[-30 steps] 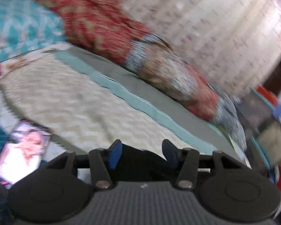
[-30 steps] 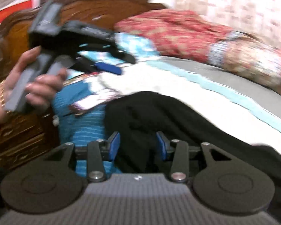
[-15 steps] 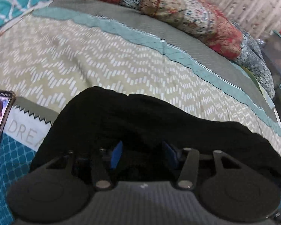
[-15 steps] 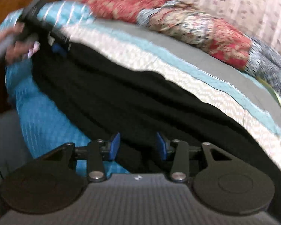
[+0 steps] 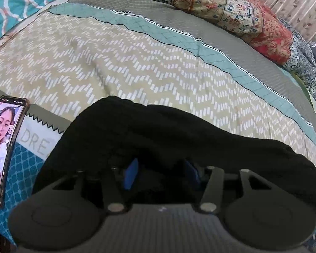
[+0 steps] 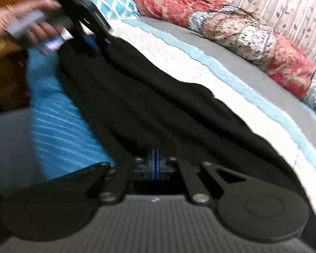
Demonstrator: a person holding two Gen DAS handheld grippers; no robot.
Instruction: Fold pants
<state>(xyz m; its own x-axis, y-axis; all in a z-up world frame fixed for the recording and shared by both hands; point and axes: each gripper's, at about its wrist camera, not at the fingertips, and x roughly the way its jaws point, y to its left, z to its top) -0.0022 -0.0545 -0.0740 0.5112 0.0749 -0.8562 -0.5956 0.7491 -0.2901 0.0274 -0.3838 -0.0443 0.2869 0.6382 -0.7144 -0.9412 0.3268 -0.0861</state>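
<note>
On a bed covered by a beige chevron-patterned quilt (image 5: 107, 63), I work a pair of black fabric pants (image 6: 158, 97) that lie stretched along the near edge of the mattress, partly over a blue patterned blanket (image 6: 59, 126). My right gripper (image 6: 155, 164) is clenched, its blue pads pressed together on the end of the garment nearest me. My left gripper (image 5: 162, 175) stands released at the far end, its blue pads spread apart with dark cloth bunched between them, not yet pinched; in the right wrist view it appears blurred in my left hand (image 6: 29, 21).

The job looks barely begun, in my judgement: the pants form one long dark band with soft ripples, and no crisp fold across their length is visible. Whether the two legs already lie one on the other I cannot tell.

The long axis runs between my two grippers, parallel to the bed's edge and to the teal stripe (image 5: 179, 40) on the quilt. Which end is the waist I cannot tell. A smartphone with a lit screen (image 5: 4, 145) rests on the bedding just beside the left end.
</note>
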